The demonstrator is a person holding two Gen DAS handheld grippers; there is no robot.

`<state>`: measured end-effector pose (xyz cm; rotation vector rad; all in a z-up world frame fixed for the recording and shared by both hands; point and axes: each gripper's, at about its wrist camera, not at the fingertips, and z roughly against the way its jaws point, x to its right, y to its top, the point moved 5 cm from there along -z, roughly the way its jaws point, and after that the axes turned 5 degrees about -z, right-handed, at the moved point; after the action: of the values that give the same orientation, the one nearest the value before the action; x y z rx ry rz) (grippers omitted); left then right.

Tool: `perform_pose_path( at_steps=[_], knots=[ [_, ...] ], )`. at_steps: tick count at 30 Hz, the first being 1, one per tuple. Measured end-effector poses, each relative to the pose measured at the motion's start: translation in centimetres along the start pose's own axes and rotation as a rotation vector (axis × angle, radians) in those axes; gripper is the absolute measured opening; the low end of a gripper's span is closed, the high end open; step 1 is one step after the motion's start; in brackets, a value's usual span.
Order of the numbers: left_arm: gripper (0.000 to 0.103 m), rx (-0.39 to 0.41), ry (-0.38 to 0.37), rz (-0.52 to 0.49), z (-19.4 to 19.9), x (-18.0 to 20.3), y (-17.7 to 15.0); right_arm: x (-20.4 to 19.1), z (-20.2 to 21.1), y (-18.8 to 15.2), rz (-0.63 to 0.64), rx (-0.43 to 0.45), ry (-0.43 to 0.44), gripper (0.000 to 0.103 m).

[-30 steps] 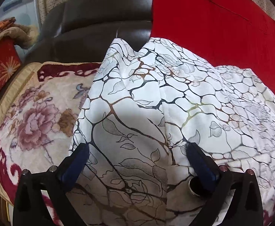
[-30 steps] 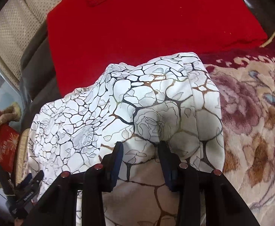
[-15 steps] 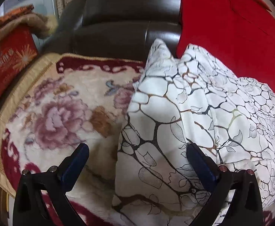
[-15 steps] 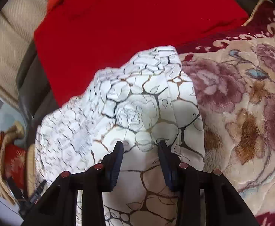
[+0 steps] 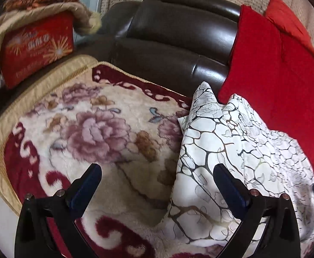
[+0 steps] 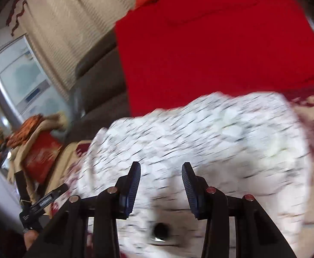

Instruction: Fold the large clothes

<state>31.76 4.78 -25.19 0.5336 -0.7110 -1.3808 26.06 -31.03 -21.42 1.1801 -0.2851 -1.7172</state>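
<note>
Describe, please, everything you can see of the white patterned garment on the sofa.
The white garment is thin, soft-looking fabric printed with black and brown crackle lines, leaves and roses. It lies bunched in a folded heap on the floral blanket, its far edge against the red cloth. The open left gripper has one finger over it. In the blurred right wrist view the open right gripper hovers above it.

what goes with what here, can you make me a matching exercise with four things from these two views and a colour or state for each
Things:
1. left gripper
2. garment
3. sofa back
4. cushion

Descriptions:
a. plain red
b. dark brown, glossy
c. open, over the floral blanket
d. white with a black crackle print

Pairs: 1-c, 2-d, 3-b, 4-a
</note>
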Motion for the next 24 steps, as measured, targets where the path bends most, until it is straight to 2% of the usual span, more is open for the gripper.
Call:
perform_pose_path(
  at_steps=[2,5,7,9,11,13,15,17,20,24],
  knots=[
    [0.103,-0.028,-0.027,-0.004,-0.6,0.4,-0.5,-1.8,-1.7,-1.0,0.004,-0.052,0.045,0.044],
    [0.103,-0.073,-0.028,-0.045,-1.9,1.3,-1.2,-4.3,-3.9,-2.9,0.054,-0.097,0.044,0.044],
    [0.103,-0.098,-0.025,-0.081,-2.6,1.9,-1.5,-4.7,-5.7,-4.1,0.064,-0.142,0.018,0.044],
    [0.103,-0.136,-0.006,-0.110,-3.5,2.3,-2.0,-4.4,-8.1,-5.2,0.075,-0.202,-0.051,0.044],
    [0.096,-0.132,-0.023,-0.103,-3.6,2.3,-2.0,-4.3,-9.1,-5.7,0.089,-0.223,-0.078,0.044],
    [0.090,-0.107,-0.051,-0.102,-3.1,2.4,-1.7,-4.6,-8.6,-5.5,0.095,-0.208,-0.063,0.043],
    [0.090,-0.083,-0.063,-0.111,-2.7,2.6,-1.4,-4.9,-7.5,-4.8,0.075,-0.179,-0.009,0.044],
    [0.090,-0.082,-0.104,-0.100,-2.7,2.8,-1.1,-4.9,-5.7,-3.7,0.078,-0.107,0.016,0.044],
    [0.091,-0.129,-0.196,-0.051,-3.7,3.2,-1.0,-4.0,-3.0,-1.7,0.062,0.010,0.019,0.044],
    [0.091,-0.181,-0.273,-0.005,-5.4,4.0,-1.0,-0.3,-1.1,0.4,-0.046,0.072,-0.034,0.044]
  ],
)
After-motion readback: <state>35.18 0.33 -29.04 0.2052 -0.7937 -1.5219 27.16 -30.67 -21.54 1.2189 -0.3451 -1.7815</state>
